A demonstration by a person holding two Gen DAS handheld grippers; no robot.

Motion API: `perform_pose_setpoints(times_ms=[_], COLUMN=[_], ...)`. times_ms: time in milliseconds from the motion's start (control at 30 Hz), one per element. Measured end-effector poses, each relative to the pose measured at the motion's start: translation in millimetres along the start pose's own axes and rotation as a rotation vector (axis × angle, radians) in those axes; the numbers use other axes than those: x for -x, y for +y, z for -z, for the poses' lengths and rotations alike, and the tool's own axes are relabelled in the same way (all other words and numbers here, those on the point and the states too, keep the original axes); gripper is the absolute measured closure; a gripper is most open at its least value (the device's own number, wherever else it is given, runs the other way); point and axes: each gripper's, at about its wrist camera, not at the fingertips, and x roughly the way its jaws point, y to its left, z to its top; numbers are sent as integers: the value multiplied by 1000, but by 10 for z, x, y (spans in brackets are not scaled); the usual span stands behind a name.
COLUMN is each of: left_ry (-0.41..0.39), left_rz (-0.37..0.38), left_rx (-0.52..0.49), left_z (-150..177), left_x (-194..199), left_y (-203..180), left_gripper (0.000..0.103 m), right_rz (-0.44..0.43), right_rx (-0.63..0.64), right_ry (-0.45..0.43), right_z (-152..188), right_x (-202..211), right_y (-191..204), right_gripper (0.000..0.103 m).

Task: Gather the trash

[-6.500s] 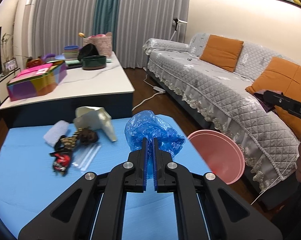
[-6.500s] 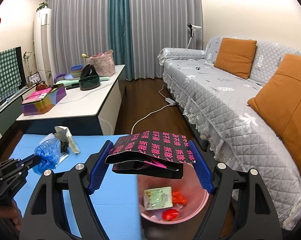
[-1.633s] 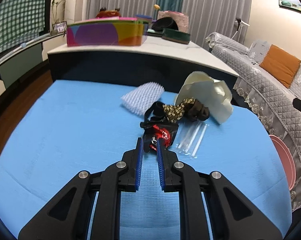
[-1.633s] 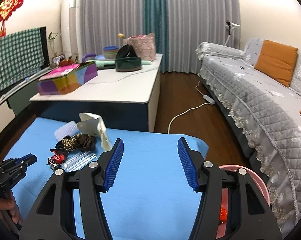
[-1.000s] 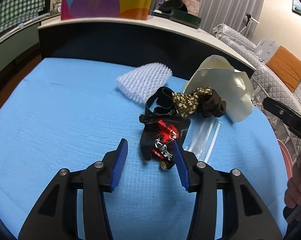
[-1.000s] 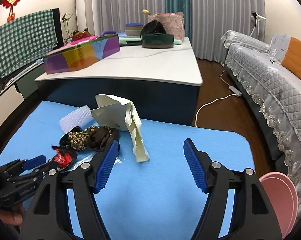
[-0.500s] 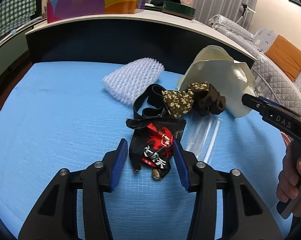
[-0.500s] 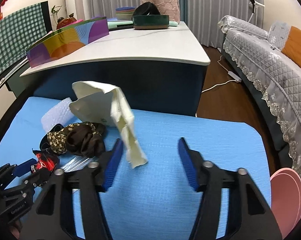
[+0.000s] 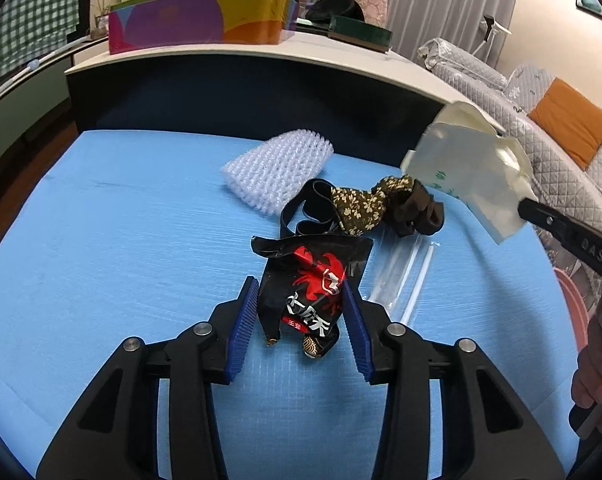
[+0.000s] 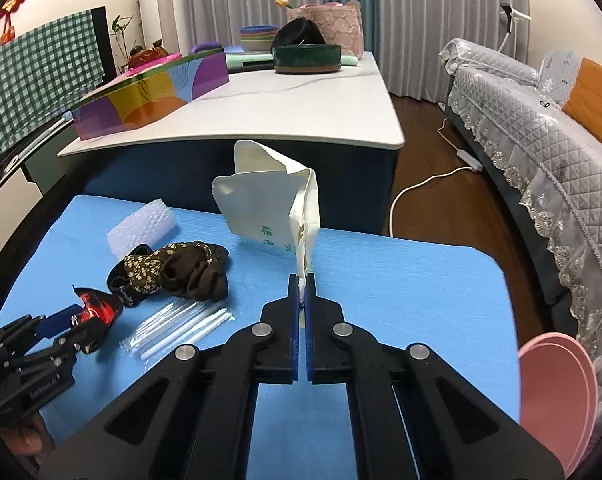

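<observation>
Right gripper point(image 10: 300, 284) clenching on the cream pouch's point(image 10: 269, 204) lower corner, lifting it above the blue mat point(image 10: 401, 280); left gripper point(image 9: 299, 312) straddling the black-and-red wrapper point(image 9: 313, 280), blue pads flanking without squeezing. Pink bin point(image 10: 557, 392) sitting beyond the mat's right edge, with bare mat lying between.

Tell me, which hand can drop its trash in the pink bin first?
Probably the right. The right gripper is already shut on the cream bag, and the pink bin sits on its side. The left gripper is only straddling the black snack wrapper, not yet pinching it.
</observation>
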Motion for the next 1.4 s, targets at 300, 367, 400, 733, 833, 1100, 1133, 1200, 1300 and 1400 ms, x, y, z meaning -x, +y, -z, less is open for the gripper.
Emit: perform_pose_setpoints(times_ms=[300, 367, 400, 733, 833, 1100, 1133, 1200, 1300, 1400], left_ry=[-67, -79, -83, -140, -149, -170, -172, -176, -180, -182], left_rz=[38, 46, 49, 101, 113, 127, 126, 123, 114, 105], left_rx=[-14, -22, -23, -39, -44, -68, -71, -79, -90, -101], left_z=[21, 34, 33, 58, 57, 66, 69, 79, 89, 110], left_x=[351, 428, 454, 807, 860, 967, 976, 998, 1015, 1029], left_y=[-80, -101, -106, -229, -269, -369, -374, -387, -383, -386], left_gripper=[61, 61, 61, 61, 61, 61, 61, 61, 61, 61], right_rz=[52, 60, 59, 53, 54, 45, 42, 41, 41, 53], right_rx=[19, 19, 18, -18, -27, -38, -37, -24, -5, 8], right_ry=[-34, -41, -44, -68, -72, -92, -95, -102, -106, -120], right_z=[115, 151, 163, 162, 162, 174, 167, 152, 151, 195], right_x=[501, 624, 669, 1268, 1407, 1789, 1822, 1876, 1900, 1892], right_y=[-58, -84, -97, -280, -332, -505, -527, -563, -613, -673], right_gripper=[101, 101, 101, 101, 101, 101, 101, 101, 101, 101])
